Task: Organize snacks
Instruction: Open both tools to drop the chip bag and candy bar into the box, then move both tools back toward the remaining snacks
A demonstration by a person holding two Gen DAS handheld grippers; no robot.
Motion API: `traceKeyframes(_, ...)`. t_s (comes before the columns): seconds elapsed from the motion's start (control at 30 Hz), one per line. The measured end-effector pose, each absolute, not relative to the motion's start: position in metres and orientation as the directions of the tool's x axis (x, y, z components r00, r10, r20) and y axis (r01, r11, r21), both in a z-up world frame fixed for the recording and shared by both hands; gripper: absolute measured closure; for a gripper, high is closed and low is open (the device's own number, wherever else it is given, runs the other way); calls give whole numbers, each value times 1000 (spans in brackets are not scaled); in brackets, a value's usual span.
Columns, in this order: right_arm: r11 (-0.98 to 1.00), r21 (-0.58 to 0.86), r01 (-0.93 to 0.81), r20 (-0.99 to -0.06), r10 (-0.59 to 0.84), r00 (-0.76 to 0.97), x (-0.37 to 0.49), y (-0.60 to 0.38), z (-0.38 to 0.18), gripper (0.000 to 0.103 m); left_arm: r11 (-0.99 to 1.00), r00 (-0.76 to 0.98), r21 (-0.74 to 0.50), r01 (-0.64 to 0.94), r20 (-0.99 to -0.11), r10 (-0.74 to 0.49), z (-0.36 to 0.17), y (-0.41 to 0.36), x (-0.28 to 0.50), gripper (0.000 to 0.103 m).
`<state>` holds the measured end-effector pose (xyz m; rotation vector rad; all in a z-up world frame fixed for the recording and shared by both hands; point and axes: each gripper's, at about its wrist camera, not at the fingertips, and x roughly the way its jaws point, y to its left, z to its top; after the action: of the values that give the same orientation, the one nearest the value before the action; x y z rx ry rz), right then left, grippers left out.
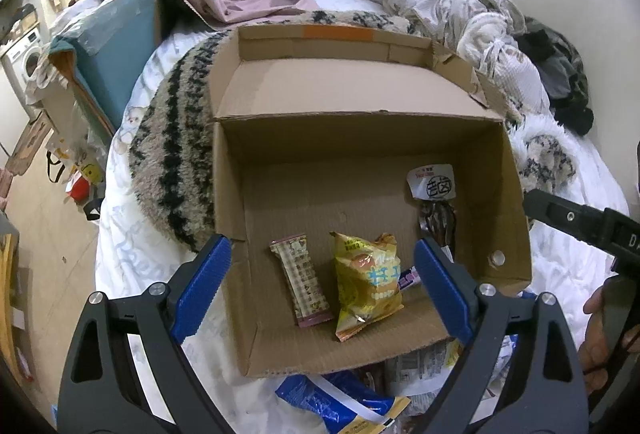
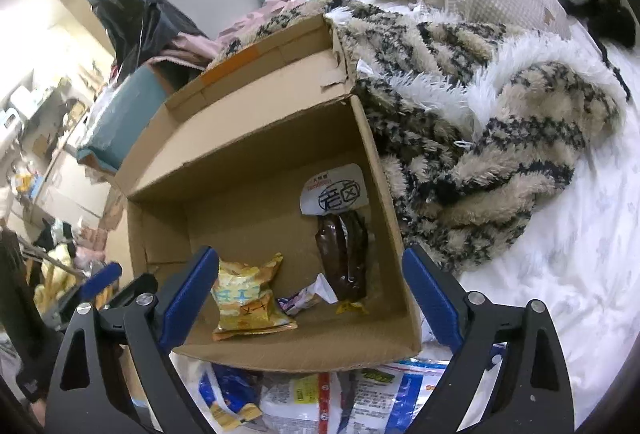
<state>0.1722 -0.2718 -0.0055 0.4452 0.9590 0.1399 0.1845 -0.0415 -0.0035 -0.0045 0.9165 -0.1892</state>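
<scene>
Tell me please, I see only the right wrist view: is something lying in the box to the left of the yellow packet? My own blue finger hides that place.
Observer: Yes. In the left wrist view a pink checked bar lies flat on the floor of the cardboard box, close beside the yellow packet on its left.
Operator: Thank you. Is the left hand-held gripper holding anything?
Observer: No. The left hand-held gripper is open and empty. The bar and the yellow packet only show between its fingers, lying in the box.
</scene>
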Motion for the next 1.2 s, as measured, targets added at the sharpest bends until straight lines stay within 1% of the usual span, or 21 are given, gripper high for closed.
traceKeyframes(0.13, 911, 408, 61, -749, 295, 594, 164, -270, 4, 8, 986, 607, -87, 143, -779, -157, 4, -33, 176, 12)
traceKeyframes(0.33, 905, 422, 62, -737, 302, 605, 145, -271, 13, 8, 991, 630, -102, 88, -765, -135, 16, -13, 159, 12)
traceKeyframes(0.57, 910, 412, 48, -729, 298, 616, 122, -267, 22, 8, 989, 616, -141, 44, -776, -138, 17, 5, 134, 12)
traceKeyframes(0.7, 912, 407, 43, -730, 297, 615, 105, -263, 22, 8, 995, 630, -96, 41, -771, -100, 20, 4, 116, 12)
traceKeyframes(0.77, 914, 404, 37, -729, 297, 617, 96, -260, 23, 8, 996, 646, -85, 38, -759, -89, 23, 4, 107, 7)
traceKeyframes(0.8, 915, 401, 34, -727, 296, 620, 91, -258, 23, 8, 996, 649, -85, 34, -756, -87, 24, 4, 104, 0)
traceKeyframes(0.9, 921, 389, 25, -729, 292, 619, 77, -254, 24, 7, 994, 632, -108, 33, -768, -105, 22, 7, 96, 0)
traceKeyframes(1.03, 918, 396, 17, -728, 303, 615, 62, -250, 22, 1, 992, 600, -124, 21, -792, -111, 13, 10, 87, 0)
traceKeyframes(1.2, 915, 400, 45, -748, 298, 593, 49, -250, 11, 0, 991, 577, -127, -28, -812, -88, 4, 20, 83, 0)
